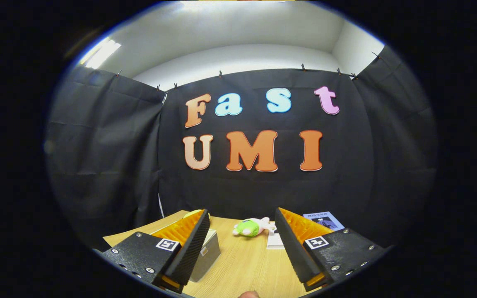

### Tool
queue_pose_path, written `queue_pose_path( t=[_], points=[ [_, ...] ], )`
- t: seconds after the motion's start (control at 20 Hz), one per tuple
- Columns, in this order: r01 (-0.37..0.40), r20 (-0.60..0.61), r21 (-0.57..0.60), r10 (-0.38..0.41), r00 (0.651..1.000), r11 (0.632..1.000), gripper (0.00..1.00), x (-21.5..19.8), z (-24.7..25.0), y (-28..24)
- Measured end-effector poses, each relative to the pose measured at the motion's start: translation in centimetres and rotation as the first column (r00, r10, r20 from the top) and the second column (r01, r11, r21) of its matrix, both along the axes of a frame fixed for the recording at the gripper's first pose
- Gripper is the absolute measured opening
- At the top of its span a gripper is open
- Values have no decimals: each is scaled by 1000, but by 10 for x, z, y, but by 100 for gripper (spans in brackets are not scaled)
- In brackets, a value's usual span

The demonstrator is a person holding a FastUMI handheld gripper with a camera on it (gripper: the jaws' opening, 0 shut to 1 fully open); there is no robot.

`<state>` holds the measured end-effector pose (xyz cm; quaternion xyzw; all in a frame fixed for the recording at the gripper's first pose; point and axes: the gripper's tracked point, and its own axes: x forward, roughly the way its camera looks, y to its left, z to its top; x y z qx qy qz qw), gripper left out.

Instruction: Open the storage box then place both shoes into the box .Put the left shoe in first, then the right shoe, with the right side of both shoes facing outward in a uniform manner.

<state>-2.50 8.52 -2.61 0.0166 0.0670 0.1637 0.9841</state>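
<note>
While the tongs point(242, 248) hang above the near part of the wooden table point(242, 265), their two fingers stand wide apart with nothing between them but bare tabletop.

Just beside the left finger, partly hidden behind it, sits a pale box point(207, 254) with a grey side; whether this is the storage box I cannot tell, and its lid, if it has one, is hard to make out. A small label shows on its side, too small to read. Behind the tip of the same finger a bit of a yellow-green thing point(193, 213) peeps out, too hidden to name.

Beyond the fingers, near the far edge of the table, lies a small plush toy point(251, 227), green and white with a touch of pink. Just to its right, close against the right finger, is a white flat thing point(274, 241), perhaps a card or a small packet; the finger covers part of it. Farther right, behind that finger, a blue booklet point(323, 219) lies flat, with print on its cover too small to read.

Each finger carries a square black-and-white marker point(167, 244) on its upper block. At the very near edge a fingertip of a person point(249, 294) just shows.

Black cloth walls the booth behind the table, with a white wall above it.
</note>
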Motion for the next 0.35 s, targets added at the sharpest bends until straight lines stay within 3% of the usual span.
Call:
queue_pose_path(
  t=[0.35],
  points=[
    [29, 86, 45, -33, 996, 999, 95, -7, 25, -16]
  ],
)
